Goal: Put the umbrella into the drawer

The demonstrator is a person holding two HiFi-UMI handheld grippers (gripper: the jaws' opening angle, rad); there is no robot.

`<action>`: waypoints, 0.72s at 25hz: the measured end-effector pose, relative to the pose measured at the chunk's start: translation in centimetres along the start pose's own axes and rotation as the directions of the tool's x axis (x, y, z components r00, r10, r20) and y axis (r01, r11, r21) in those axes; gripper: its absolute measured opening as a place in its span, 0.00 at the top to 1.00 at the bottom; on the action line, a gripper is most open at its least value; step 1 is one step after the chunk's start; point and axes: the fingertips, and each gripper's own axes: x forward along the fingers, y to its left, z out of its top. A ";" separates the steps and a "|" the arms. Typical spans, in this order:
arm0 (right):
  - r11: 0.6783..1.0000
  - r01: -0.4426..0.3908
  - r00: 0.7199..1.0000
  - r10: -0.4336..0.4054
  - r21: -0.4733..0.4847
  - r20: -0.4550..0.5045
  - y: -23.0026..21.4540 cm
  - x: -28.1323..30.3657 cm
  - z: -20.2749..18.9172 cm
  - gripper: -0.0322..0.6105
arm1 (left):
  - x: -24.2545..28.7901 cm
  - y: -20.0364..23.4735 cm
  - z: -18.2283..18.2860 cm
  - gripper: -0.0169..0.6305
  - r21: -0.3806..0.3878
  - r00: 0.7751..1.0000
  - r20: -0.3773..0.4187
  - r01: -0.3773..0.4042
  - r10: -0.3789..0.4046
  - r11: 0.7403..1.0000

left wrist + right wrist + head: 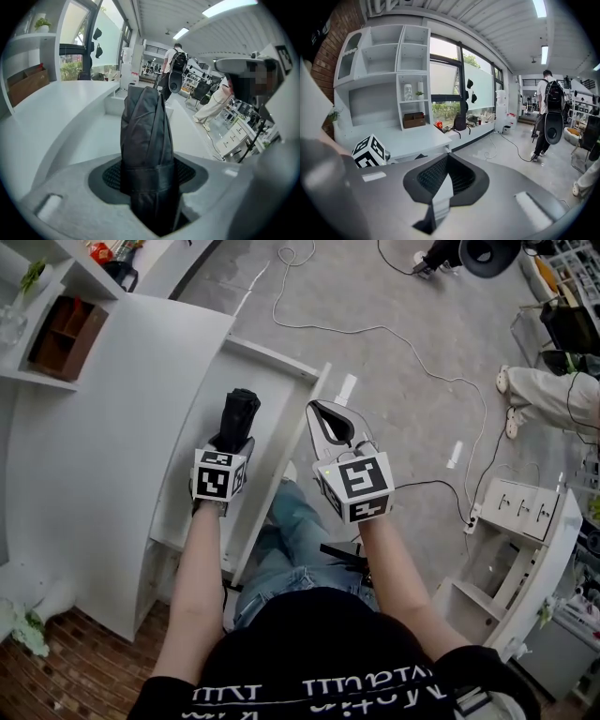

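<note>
Head view showed the drawer (274, 358) pulled out from under the white worktop (112, 409), its long trough running from near to far just left of the person's knees. The left gripper (228, 444) hung over that trough with its jaws clamped on the folded black umbrella (240, 411). The umbrella pointed away and downward, in line with the drawer's length. That line-up looked deliberate, since a long bundle fits the drawer only lengthwise. Whether its far tip already touched the drawer's floor could not be told. The left gripper view confirmed the grip: both pads pressed the umbrella's sides at the strap (147, 176), where the fabric is bound tight and least likely to slip, and the rest of the bundle rose ahead of the jaws. The right gripper (316, 409) sat just beside the drawer's right panel (314, 395), with its jaws together and nothing between them. It seemed kept clear of the opening yet close enough to push the drawer shut later. The umbrella was therefore above the drawer but not yet let go, so lowering it and opening the jaws was still to be done.
</note>
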 end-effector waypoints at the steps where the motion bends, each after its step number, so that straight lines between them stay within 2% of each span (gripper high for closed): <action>1: 1.000 -0.001 1.000 0.001 0.005 -0.004 -0.2 0.1 -0.2 0.94 | 0.4 0.0 -0.3 0.59 0.001 1.000 -0.016 0.002 -0.002 1.000; 12: 0.999 -0.036 0.999 0.036 0.006 -0.035 -0.8 2.2 -1.4 0.94 | 4.7 0.8 -2.8 0.58 -0.020 0.990 -0.143 0.001 -0.004 1.000; 18: 0.999 -0.035 0.998 0.037 0.027 -0.056 -1.2 2.7 -2.2 0.94 | 6.4 1.6 -4.0 0.58 -0.041 0.973 -0.232 -0.026 0.016 0.999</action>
